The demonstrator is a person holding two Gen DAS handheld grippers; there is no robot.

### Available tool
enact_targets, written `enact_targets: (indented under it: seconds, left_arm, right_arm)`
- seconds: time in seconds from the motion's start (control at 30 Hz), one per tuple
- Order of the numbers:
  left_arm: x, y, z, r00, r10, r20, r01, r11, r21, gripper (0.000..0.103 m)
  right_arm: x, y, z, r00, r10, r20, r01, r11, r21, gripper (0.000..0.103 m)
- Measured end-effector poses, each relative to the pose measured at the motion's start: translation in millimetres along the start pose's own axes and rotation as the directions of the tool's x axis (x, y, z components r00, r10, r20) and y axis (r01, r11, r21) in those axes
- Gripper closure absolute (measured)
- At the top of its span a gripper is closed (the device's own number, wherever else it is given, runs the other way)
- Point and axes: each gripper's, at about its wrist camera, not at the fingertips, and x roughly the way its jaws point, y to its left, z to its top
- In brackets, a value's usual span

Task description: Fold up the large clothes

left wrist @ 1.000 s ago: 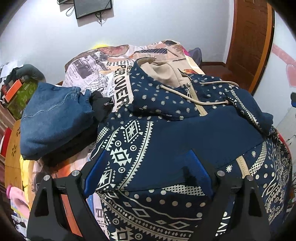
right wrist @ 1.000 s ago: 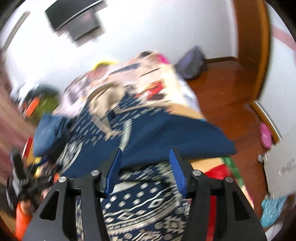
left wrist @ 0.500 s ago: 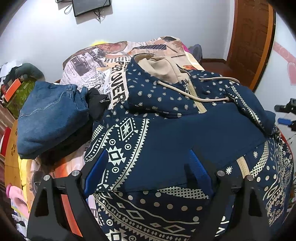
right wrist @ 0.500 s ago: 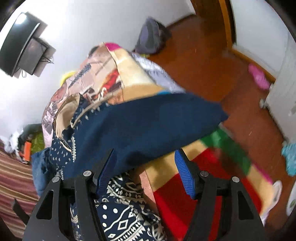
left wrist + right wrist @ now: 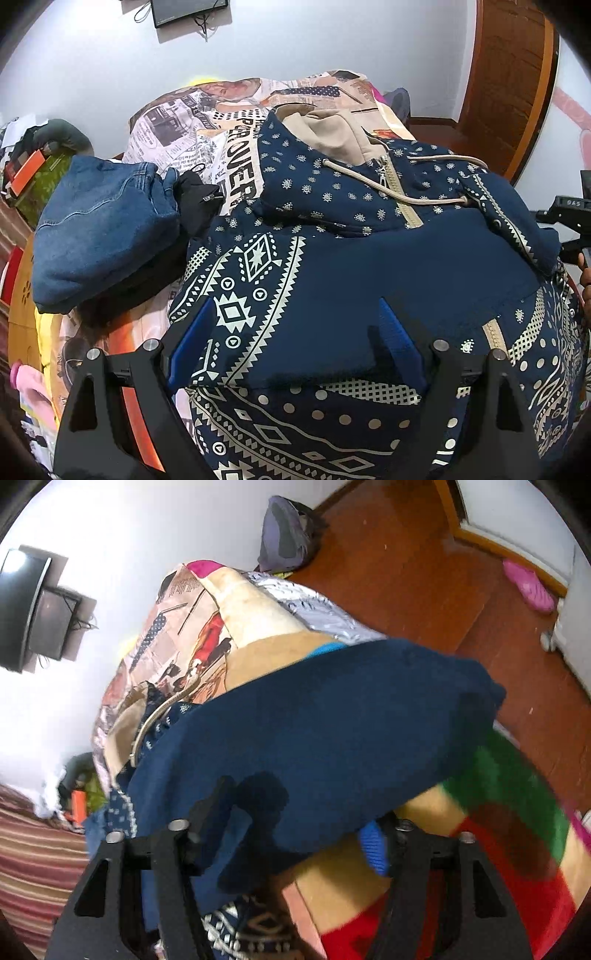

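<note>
A navy hoodie point(image 5: 332, 266) with a cream pattern, zipper and beige-lined hood lies on the bed. My left gripper point(image 5: 295, 343) is open wide low over its front, and one folded plain navy sleeve lies between the blue pads point(image 5: 397, 339). In the right wrist view the plain navy sleeve point(image 5: 314, 731) hangs over the bed's edge. My right gripper point(image 5: 295, 842) is at its lower hem with jaws closing. Fabric drapes between them and hides the left finger, while the right pad point(image 5: 373, 845) shows beside the cloth. The right gripper point(image 5: 569, 221) also shows at the left view's right edge.
A folded denim garment point(image 5: 99, 221) on a black one point(image 5: 195, 206) lies left of the hoodie on the newspaper-print sheet point(image 5: 177, 118). A red and green blanket point(image 5: 498, 794) hangs off the bed's side. A backpack point(image 5: 288, 535) and pink slipper point(image 5: 528, 587) lie on the wooden floor.
My right gripper dropped and rolled toward the bed's side, came in at the sleeve's hem, and its jaws narrowed. The left gripper and the hoodie stayed put.
</note>
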Motion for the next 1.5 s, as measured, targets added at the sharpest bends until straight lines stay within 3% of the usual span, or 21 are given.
enact_targets:
  seconds: [0.03, 0.13, 0.27, 0.37, 0.47, 0.57, 0.73, 0.87, 0.97, 1.17, 1.37, 1.5]
  left_arm:
    - [-1, 1, 0, 1.000, 0.001, 0.001, -0.001, 1.000, -0.002, 0.015]
    - [-2, 5, -1, 1.000, 0.003, 0.006, -0.003, 1.000, -0.005, 0.015]
    - [-6, 11, -1, 1.000, 0.007, 0.015, -0.007, 1.000, -0.012, 0.015]
    - [-9, 16, -2, 1.000, 0.003, 0.019, -0.003, 1.000, -0.025, 0.015]
    - [-13, 22, -3, 1.000, 0.000, 0.029, 0.001, 0.999, -0.039, 0.015]
    - [-18, 27, -4, 0.999, 0.000, 0.040, 0.001, 0.999, -0.045, 0.015]
    - [-32, 40, -7, 0.997, 0.002, 0.072, 0.002, 0.998, -0.066, 0.015]
    - [-42, 56, -12, 0.996, 0.010, 0.092, -0.002, 0.996, -0.092, 0.015]
    - [-48, 70, -19, 0.995, 0.027, 0.095, -0.016, 0.993, -0.115, 0.015]
    - [-51, 94, -33, 0.995, 0.060, 0.082, -0.047, 0.988, -0.146, 0.015]
    - [-51, 106, -42, 0.996, 0.059, 0.065, -0.047, 0.984, -0.171, 0.015]
    - [-50, 101, -42, 0.996, 0.062, 0.061, -0.052, 0.987, -0.152, 0.015]
  right_arm:
    - [0, 6, -1, 1.000, -0.017, 0.006, 0.018, 0.999, -0.032, 0.075]
    - [-4, 19, -1, 0.999, -0.018, 0.027, 0.020, 0.995, -0.094, 0.091]
    - [-33, 50, -5, 0.993, 0.001, 0.118, 0.023, 0.979, -0.203, 0.093]
    - [-63, 84, -9, 0.984, 0.078, 0.157, -0.032, 0.959, -0.281, 0.094]
    - [-81, 119, -17, 0.978, 0.134, 0.162, -0.062, 0.921, -0.385, 0.095]
    - [-99, 162, -38, 0.967, 0.176, 0.186, -0.057, 0.856, -0.513, 0.095]
    - [-95, 224, -79, 0.960, 0.244, 0.141, -0.095, 0.750, -0.654, 0.095]
    - [-65, 254, -102, 0.968, 0.243, 0.058, -0.134, 0.703, -0.699, 0.095]
    - [-32, 268, -122, 0.978, 0.204, -0.030, -0.163, 0.676, -0.718, 0.095]
    - [33, 270, -172, 0.983, 0.036, -0.181, -0.164, 0.624, -0.764, 0.095]
    - [75, 254, -196, 0.956, -0.113, -0.271, -0.144, 0.623, -0.768, 0.093]
    - [86, 243, -203, 0.911, -0.225, -0.346, -0.144, 0.612, -0.778, 0.084]
